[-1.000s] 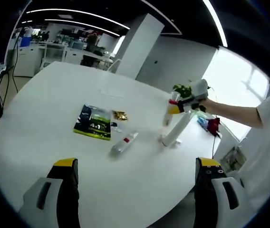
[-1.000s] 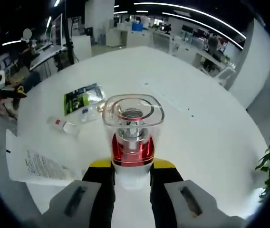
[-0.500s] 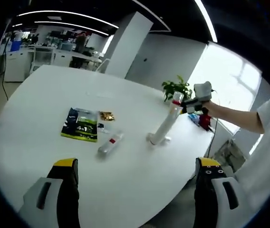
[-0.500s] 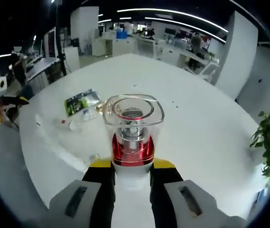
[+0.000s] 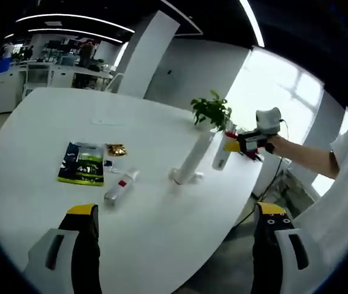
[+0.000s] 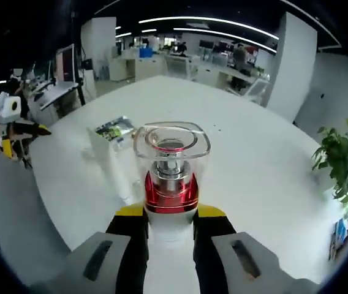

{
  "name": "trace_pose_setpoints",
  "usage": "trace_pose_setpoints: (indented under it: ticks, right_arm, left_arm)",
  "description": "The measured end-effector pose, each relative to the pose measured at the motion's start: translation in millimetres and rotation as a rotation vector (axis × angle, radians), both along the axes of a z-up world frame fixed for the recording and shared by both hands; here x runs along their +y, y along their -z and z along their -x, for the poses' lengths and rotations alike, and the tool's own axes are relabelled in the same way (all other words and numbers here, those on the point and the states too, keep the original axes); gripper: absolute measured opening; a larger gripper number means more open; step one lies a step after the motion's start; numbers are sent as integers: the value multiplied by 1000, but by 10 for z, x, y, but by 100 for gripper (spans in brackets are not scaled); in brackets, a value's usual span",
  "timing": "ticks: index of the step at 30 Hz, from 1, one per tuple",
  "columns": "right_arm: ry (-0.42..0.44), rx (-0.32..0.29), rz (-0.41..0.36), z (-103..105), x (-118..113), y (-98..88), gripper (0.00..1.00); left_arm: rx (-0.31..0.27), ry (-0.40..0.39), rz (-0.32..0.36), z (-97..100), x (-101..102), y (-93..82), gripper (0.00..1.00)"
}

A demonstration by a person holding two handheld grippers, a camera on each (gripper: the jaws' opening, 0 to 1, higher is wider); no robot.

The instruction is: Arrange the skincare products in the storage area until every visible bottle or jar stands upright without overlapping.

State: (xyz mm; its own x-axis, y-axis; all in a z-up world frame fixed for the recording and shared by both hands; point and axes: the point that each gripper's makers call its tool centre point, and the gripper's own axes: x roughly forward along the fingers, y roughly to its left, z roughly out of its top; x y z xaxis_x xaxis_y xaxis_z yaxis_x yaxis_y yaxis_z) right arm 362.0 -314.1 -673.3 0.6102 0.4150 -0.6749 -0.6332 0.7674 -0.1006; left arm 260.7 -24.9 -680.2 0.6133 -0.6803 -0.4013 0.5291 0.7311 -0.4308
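Pump bottle (image 6: 171,177) now lifted in right claw (image 6: 169,222), beside upright tube (image 5: 190,160); left claw (image 5: 174,222) wide.

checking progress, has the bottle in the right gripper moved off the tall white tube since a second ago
Yes. In the left gripper view the bottle held by the right gripper has shifted from overlapping the tall white tube to its right.

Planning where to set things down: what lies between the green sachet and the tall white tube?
In the left gripper view, a small clear bottle lies flat between the green sachet and the tall white tube.
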Motion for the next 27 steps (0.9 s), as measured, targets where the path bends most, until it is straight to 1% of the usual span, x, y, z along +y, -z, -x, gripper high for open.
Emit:
trace_pose_setpoints:
  ticks: [3, 7, 11, 13, 15, 16, 19, 21, 22, 23, 24, 27]
  right_arm:
    - [4, -3, -7, 81, 21, -4, 26]
    - [-1, -8, -9, 214, 109, -26, 26]
    - [-17, -23, 9, 323, 257, -38, 26]
    - [-34, -29, 8, 381, 366, -49, 26]
    - [-43, -31, -11, 453, 473, -66, 26]
    - [-55, -27, -25, 509, 587, -63, 26]
    - [-87, -27, -59, 628, 833, -66, 26]
    - [-100, -26, -77, 705, 966, -78, 26]
    - [-124, -20, -94, 771, 1093, -83, 26]
    - [-135, -18, -102, 805, 1167, -86, 26]
    - [-151, -17, -118, 854, 1278, -93, 26]
    - [-213, -12, -129, 988, 1537, -103, 26]
  left_arm:
    - [0, 9, -6, 17, -19, -6, 99]
    - [-5, 25, -10, 52, -53, -38, 98]
    - [-45, 47, -9, 85, -80, -108, 93]
    - [-63, 63, -6, 114, -124, -164, 94]
    - [-80, 73, 13, 135, -164, -230, 99]
    - [-89, 68, 23, 139, -168, -270, 99]
    - [-126, 55, 36, 153, -191, -374, 99]
    - [-143, 48, 41, 160, -195, -424, 99]
    - [-157, 48, 42, 177, -208, -471, 99]
    - [-170, 46, 39, 181, -205, -494, 99]
    - [-186, 43, 31, 189, -197, -517, 98]
    - [-197, 38, 29, 216, -184, -567, 92]
